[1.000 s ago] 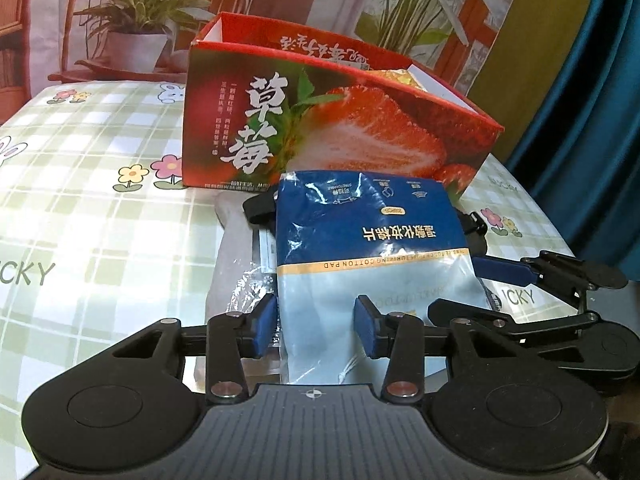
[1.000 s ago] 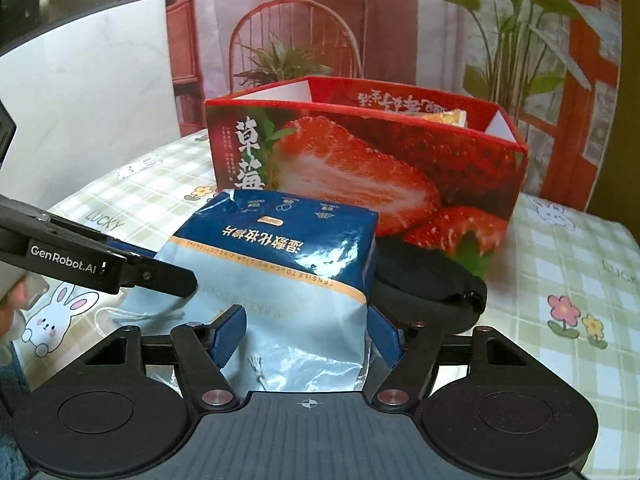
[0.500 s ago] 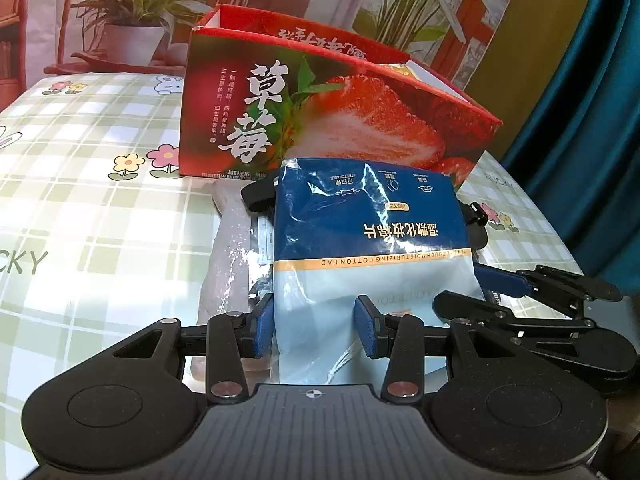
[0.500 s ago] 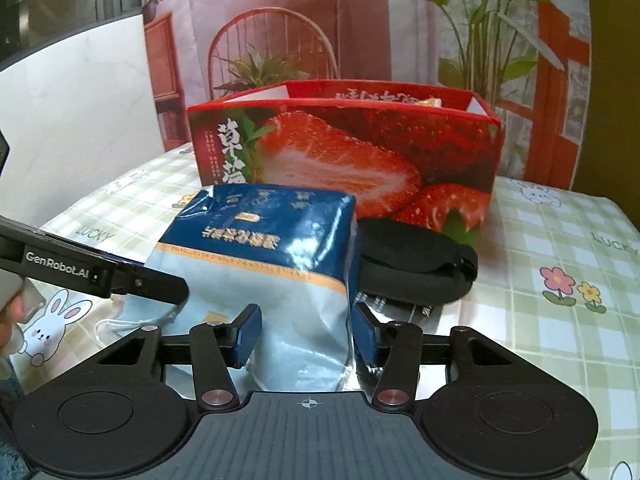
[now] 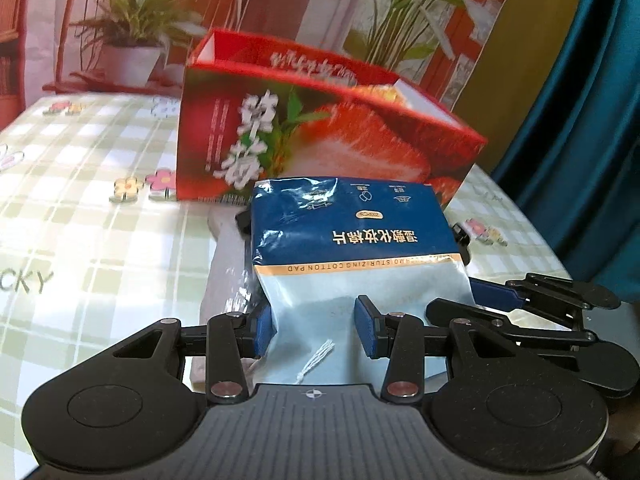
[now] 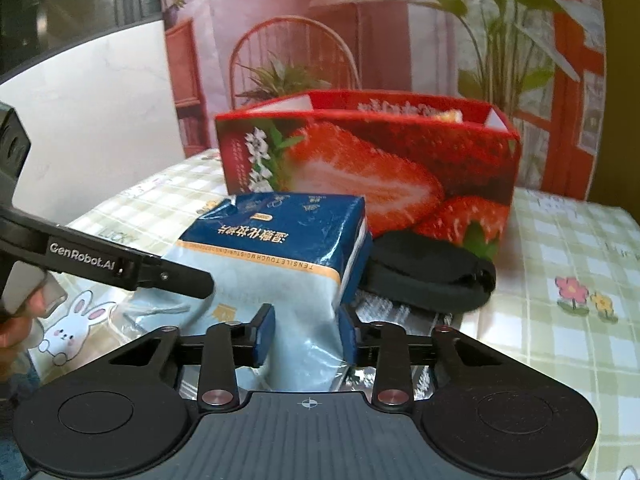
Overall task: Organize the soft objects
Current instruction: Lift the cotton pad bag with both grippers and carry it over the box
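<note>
Right now the blue and pale packet of cotton pads (image 5: 352, 256) lies at the front of the table, its dark blue end pointing toward the strawberry box (image 5: 316, 136) and its pale end toward the cameras; it rests partly on a black pouch (image 6: 428, 272) and a pinkish wrapped bundle (image 5: 224, 276), and it stops just short of the box's front wall; the left gripper (image 5: 316, 328) has its blue pads pressed into the packet's pale end, the film pinched in between them, so it holds the packet at a narrow-to-middling spread; the right gripper (image 6: 306, 332) has just been closing its jaws on the same packet from the other side, and both its blue pads now lie against the pale film, which puckers between them; in the right wrist view the left tool's black arm reaches in from the left edge over the packet's corner, a bit of hand (image 6: 16, 320) showing behind it; the box stands open-topped and upright, something yellowish just visible inside near its far right corner; the tablecloth (image 5: 80, 216) is a green and white check with flowers and rabbits; a printed backdrop of plants and a chair hangs behind, a teal curtain (image 5: 580, 128) to the right.
</note>
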A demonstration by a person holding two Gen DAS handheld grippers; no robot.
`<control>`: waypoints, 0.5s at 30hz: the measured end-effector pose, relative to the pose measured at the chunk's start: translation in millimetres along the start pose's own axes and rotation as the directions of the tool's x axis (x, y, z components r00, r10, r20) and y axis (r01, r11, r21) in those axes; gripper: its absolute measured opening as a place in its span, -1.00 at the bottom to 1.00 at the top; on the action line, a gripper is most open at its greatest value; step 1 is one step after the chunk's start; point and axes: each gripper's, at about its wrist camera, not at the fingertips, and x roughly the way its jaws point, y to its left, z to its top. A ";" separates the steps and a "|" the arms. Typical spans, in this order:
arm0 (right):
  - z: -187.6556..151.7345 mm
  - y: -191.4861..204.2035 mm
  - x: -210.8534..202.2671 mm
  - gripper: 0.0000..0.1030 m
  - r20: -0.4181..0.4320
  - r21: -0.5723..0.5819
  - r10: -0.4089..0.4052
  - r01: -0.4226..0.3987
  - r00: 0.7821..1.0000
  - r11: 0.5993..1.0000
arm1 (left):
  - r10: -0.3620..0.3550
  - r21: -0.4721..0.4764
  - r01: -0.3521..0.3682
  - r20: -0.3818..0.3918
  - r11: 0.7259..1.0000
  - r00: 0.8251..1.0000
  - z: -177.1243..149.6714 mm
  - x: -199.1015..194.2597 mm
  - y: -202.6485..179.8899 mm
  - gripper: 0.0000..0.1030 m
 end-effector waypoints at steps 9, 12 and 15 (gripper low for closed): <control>30.6 -1.8 -22.5 -0.48 0.110 -0.030 -0.001 0.004 0.994 1.000 | -0.033 0.076 0.025 0.105 0.997 0.994 28.2 -26.8 -12.4 -0.13; 47.4 -4.7 -27.1 -0.48 0.135 -0.042 -0.005 0.011 0.991 0.999 | -0.048 0.111 0.033 0.139 0.993 0.989 48.0 -31.8 -18.1 -0.13; 68.6 -12.4 -27.8 -0.48 0.155 -0.043 -0.012 0.019 0.988 0.999 | -0.070 0.133 0.048 0.168 0.990 0.983 75.8 -32.2 -22.0 -0.13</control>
